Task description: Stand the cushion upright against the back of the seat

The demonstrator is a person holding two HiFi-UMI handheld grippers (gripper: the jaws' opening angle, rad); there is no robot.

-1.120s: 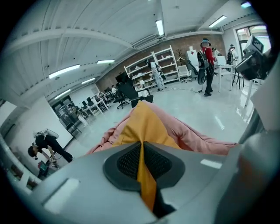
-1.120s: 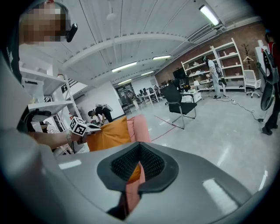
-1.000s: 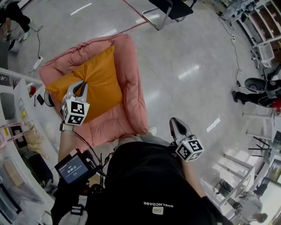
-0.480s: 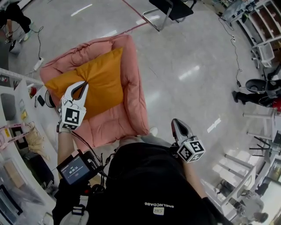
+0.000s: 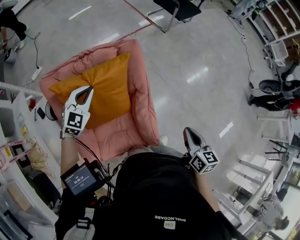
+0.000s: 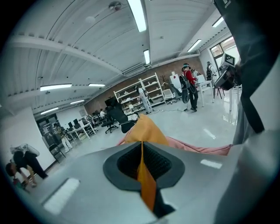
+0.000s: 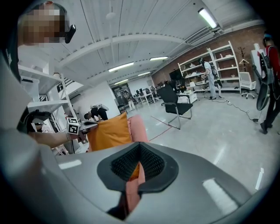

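An orange cushion lies tilted on the pink padded seat, with its near edge raised. My left gripper is shut on that near edge. In the left gripper view a fold of orange cushion runs pinched between the jaws of the left gripper. My right gripper hangs shut and empty over the floor, to the right of the seat and close to my body. The right gripper view shows the cushion standing in front of the pink seat beyond the right gripper.
A black chair stands beyond the seat. A power strip with its cable lies on the floor at the left. White shelving crowds the left edge. A person is at the right, on shiny grey floor.
My left gripper has risen a little and turned, and the cushion has tipped up with it, its far corner shifting toward the seat's back. The right gripper has stayed put.
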